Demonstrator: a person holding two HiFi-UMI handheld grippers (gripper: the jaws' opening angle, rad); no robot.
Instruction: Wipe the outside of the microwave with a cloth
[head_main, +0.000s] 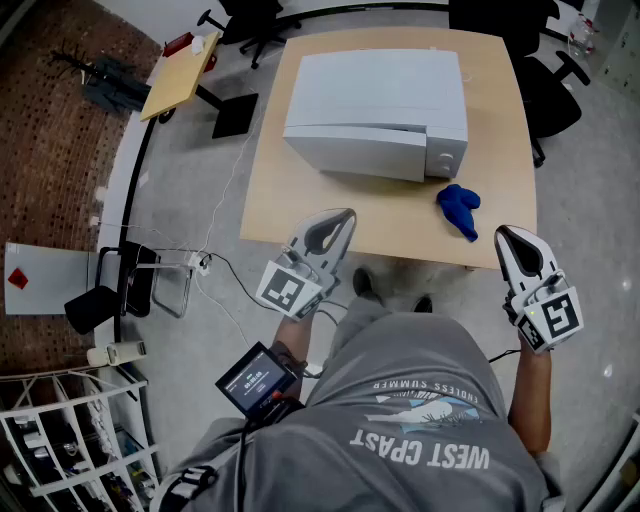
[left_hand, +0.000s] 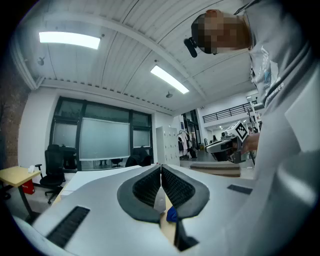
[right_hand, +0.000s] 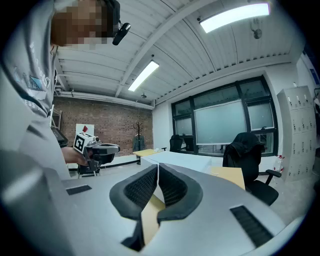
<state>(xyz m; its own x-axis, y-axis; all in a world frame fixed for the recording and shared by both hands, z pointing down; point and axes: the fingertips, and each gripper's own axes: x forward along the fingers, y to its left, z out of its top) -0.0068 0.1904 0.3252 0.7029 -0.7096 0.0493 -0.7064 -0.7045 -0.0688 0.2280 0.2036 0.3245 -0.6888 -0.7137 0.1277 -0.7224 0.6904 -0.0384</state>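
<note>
An open-plan office: a wooden desk (head_main: 290, 200), black swivel chairs (right_hand: 245, 147), a glass-walled room (right_hand: 225, 120) at centre right, grey lockers (right_hand: 297, 132), a brick wall (right_hand: 105, 120) at left, ceiling strip lights (right_hand: 232, 16).

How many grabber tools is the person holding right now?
2. The left tool is at the table's near edge, before the microwave. The right tool is by the near right corner, beside the blue cloth. Both are shut.

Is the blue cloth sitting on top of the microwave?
No, the blue cloth lies on the table, just in front of the microwave.
</note>
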